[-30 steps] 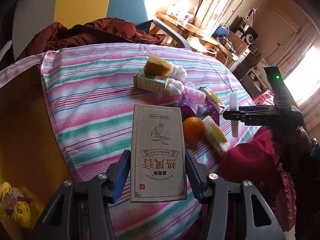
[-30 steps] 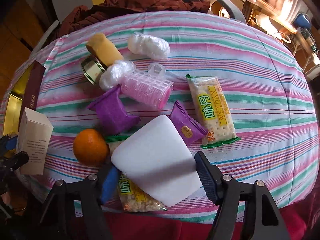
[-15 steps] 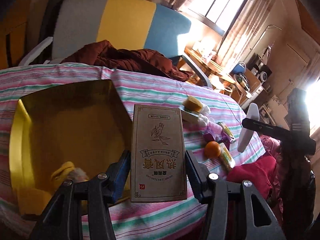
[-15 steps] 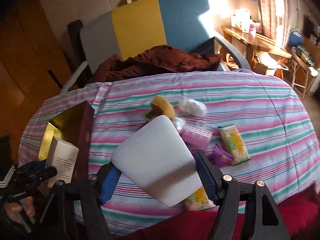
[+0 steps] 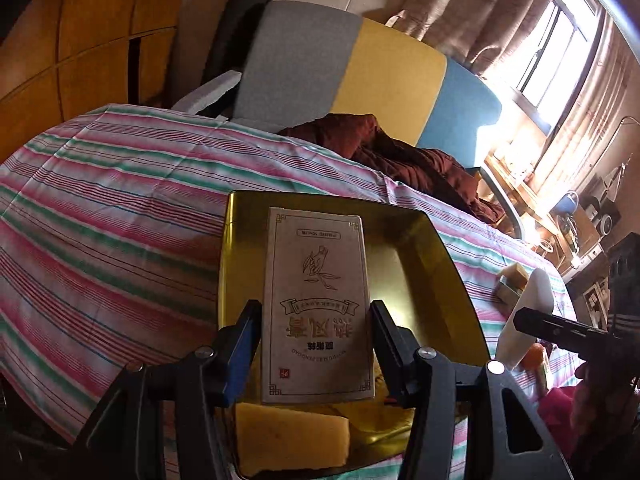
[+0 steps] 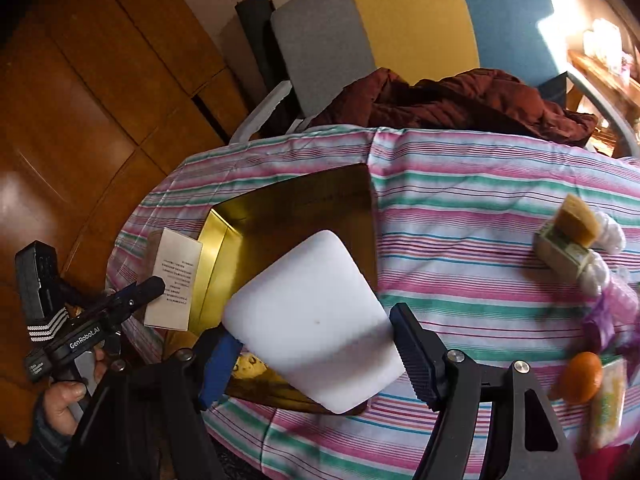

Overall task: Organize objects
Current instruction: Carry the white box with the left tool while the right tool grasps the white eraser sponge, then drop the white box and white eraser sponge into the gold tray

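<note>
My left gripper [image 5: 314,320] is shut on an upright beige carton with dark printed lettering [image 5: 316,280], held over the golden tray [image 5: 420,256] on the striped cloth. A yellow sponge [image 5: 292,436] lies in the tray's near end. My right gripper [image 6: 316,332] is shut on a white foam block [image 6: 312,312], tilted above the tray's [image 6: 216,240] near right corner. In the right wrist view the left gripper [image 6: 148,286] and its carton [image 6: 174,280] hang at the tray's left side, with a hand [image 6: 64,400] on the handle.
Loose items lie at the cloth's right: an orange [image 6: 582,376], a cracker pack [image 6: 608,404], a green box with a yellow sponge on it [image 6: 564,254], white and purple wrappers. A brown jacket [image 6: 460,100] lies on the chair behind the table.
Both grippers have swung left from the pile of loose items to above the golden tray, still carrying the carton and the white block. Both views have also tilted upward.
</note>
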`<control>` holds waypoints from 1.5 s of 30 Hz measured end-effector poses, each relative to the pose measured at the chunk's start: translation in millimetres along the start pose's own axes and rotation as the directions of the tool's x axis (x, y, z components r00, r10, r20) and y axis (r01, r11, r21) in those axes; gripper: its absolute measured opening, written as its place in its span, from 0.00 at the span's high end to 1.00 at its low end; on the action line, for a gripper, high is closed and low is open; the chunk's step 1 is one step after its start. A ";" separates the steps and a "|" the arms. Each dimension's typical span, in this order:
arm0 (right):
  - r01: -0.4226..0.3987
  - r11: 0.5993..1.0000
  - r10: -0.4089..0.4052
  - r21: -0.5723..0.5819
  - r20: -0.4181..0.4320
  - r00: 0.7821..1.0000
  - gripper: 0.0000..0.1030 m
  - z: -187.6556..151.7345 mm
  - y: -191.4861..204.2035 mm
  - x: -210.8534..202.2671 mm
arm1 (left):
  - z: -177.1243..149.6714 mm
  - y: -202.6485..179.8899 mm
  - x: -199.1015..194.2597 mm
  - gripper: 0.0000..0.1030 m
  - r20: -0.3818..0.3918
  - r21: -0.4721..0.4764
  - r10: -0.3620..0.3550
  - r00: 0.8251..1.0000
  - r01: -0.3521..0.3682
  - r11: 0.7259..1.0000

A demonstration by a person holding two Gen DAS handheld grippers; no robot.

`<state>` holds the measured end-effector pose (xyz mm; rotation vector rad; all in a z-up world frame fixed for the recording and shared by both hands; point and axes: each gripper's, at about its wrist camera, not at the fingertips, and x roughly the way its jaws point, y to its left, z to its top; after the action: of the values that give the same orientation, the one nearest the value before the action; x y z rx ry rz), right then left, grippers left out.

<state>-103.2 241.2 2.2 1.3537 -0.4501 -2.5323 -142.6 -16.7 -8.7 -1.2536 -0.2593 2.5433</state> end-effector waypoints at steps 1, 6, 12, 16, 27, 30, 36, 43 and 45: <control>-0.003 1.000 0.003 0.002 -0.012 1.000 0.29 2.4 4.5 8.2 | 3.4 3.5 4.4 0.47 0.000 0.003 0.010 1.000 -0.010 1.000; -0.002 1.000 0.003 0.010 -0.052 0.999 0.29 20.0 20.9 44.1 | 22.5 13.9 30.3 0.47 -0.006 0.017 0.051 0.999 -0.051 0.999; -0.020 0.998 0.023 0.056 -0.067 0.997 0.22 43.2 31.8 78.5 | 39.1 33.0 38.4 0.41 0.004 -0.065 0.072 0.997 -0.071 0.995; -0.029 0.995 0.032 0.100 -0.030 0.999 0.01 45.5 33.2 83.5 | 26.7 38.1 24.1 0.41 0.014 -0.072 0.085 0.996 -0.084 0.994; -0.004 0.997 0.009 0.083 -0.058 0.998 0.00 5.2 30.8 76.2 | -23.8 27.2 -17.5 0.40 0.053 -0.046 0.143 0.988 -0.141 0.989; 0.028 0.999 -0.027 0.028 -0.049 0.998 0.00 -7.3 38.4 70.9 | -31.4 20.9 -26.6 0.39 0.070 -0.038 0.148 0.987 -0.146 0.989; 0.091 0.992 -0.090 -0.082 0.022 0.996 0.00 -27.4 57.1 57.8 | -44.4 4.9 -40.4 0.38 0.102 0.004 0.179 0.979 -0.181 0.984; 0.163 0.978 -0.150 -0.129 0.107 0.983 0.00 -41.6 67.5 39.2 | -57.5 -14.4 -54.3 0.38 0.150 0.079 0.219 0.964 -0.233 0.969; 0.177 0.976 -0.162 -0.125 0.122 0.979 0.00 -44.2 66.8 34.4 | -60.3 -19.7 -56.4 0.38 0.158 0.098 0.223 0.962 -0.240 0.966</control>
<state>-81.0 160.5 -22.3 1.2560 -0.1844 -2.7297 -58.5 -15.3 2.5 -1.1142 0.0081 2.8075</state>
